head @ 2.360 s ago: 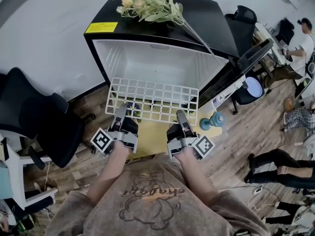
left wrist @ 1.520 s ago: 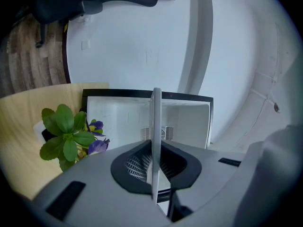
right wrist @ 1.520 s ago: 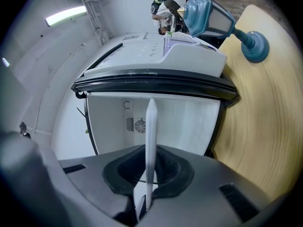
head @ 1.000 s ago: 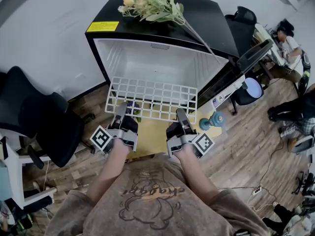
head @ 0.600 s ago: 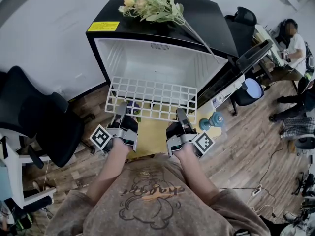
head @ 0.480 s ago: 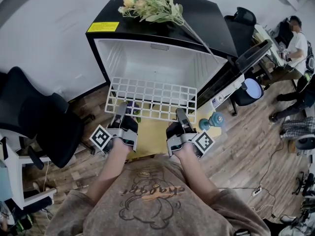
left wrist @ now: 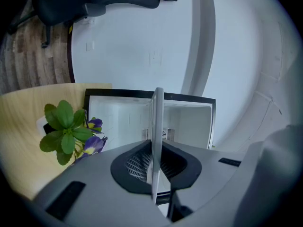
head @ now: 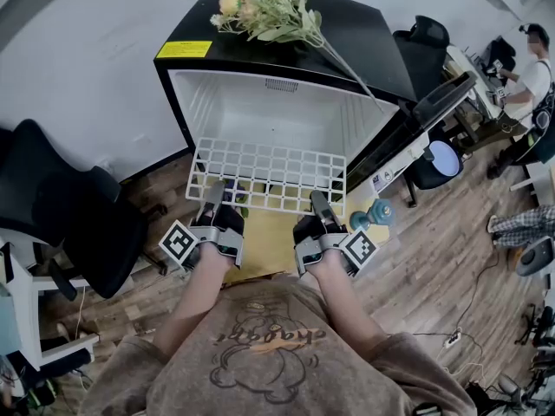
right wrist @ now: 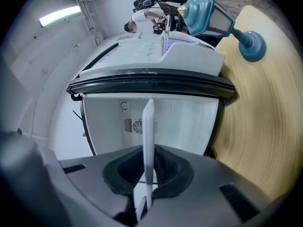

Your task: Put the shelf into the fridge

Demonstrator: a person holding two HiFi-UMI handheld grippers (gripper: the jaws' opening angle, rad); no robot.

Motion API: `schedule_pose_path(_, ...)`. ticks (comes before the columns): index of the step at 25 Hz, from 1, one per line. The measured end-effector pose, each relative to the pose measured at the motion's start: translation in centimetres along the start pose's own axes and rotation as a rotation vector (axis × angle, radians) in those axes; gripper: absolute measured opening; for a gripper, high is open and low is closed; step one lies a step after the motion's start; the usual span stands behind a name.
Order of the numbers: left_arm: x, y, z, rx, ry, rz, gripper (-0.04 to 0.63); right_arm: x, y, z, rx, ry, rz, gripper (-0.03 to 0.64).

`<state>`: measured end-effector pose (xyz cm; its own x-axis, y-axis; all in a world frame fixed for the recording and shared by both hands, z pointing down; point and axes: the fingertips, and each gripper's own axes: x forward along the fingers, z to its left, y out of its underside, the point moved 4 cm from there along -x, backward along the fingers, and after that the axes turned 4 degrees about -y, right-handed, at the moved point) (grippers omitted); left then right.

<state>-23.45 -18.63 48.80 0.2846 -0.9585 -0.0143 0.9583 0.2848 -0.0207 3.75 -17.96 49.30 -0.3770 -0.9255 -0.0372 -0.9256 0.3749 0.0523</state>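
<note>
1. Left gripper (head: 214,194) and right gripper (head: 317,203) are each clamped on the near edge of the shelf (head: 269,173), one toward each end.
2. Shelf is held roughly flat in the air, long axis left-right, reaching forward from both grippers; neither hand is nearer.
3. Fridge (head: 277,115) stands open straight ahead, its mouth just past the shelf's far edge, so the push looks straight forward.
4. Cannot tell whether the far edge is already inside. Side rails are hard to make out. Plant (left wrist: 66,134) sits partly hidden below the shelf.

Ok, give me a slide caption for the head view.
Left gripper and right gripper hold the white wire shelf at the open fridge.
</note>
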Motion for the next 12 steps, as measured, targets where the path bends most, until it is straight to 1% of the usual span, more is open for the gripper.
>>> schedule_pose_path(6, 0.1, 0.1, 0.0, -0.008, 0.003, -0.007, 0.051, 0.3, -0.1, -0.2, 0.008, -0.003, 0.01, 0.028)
schedule_pose_path(12, 0.7, 0.6, -0.4, 0.003, 0.017, -0.001, 0.051, 1.6, -1.4, 0.0, 0.027, -0.009, 0.007, 0.029)
